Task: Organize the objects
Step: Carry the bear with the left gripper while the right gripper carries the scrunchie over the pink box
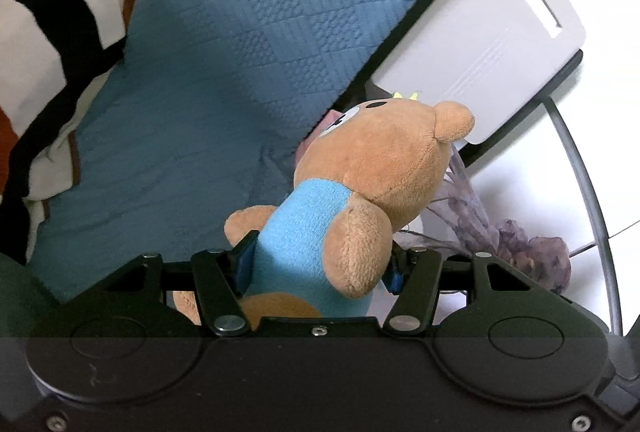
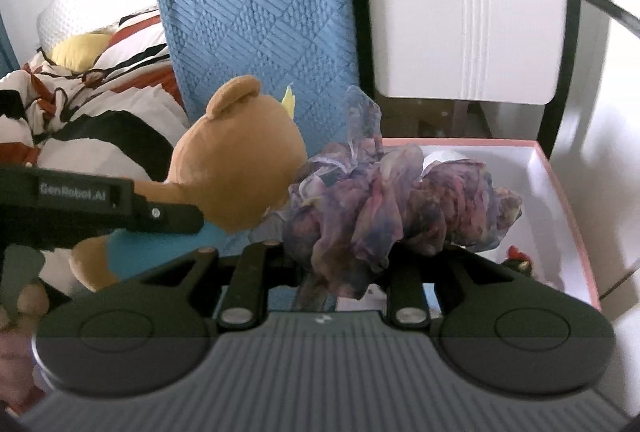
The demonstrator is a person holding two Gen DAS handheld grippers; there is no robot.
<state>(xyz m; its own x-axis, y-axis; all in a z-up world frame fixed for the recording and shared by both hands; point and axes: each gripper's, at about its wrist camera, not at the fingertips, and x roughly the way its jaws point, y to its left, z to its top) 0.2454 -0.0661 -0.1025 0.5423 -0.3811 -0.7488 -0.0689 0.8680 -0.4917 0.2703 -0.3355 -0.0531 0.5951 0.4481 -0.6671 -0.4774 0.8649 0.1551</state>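
A brown plush bear (image 1: 372,167) in a light blue shirt hangs in the air, my left gripper (image 1: 318,264) shut around its blue body. The right wrist view shows the same bear (image 2: 240,159) at the left, with the left gripper's black arm (image 2: 100,207) across it. My right gripper (image 2: 340,264) is shut on a bunched purple and pink sheer cloth (image 2: 384,203). That cloth (image 1: 500,236) also shows to the right of the bear in the left wrist view. Behind the cloth sits a pink-rimmed box (image 2: 560,183) with a white inside.
A blue quilted cover (image 1: 248,31) lies over the bed, with striped white, black and orange bedding (image 1: 48,43) at the left. A white appliance (image 2: 468,3) on a black frame stands behind the box. A small dark and red item (image 2: 518,260) lies in the box.
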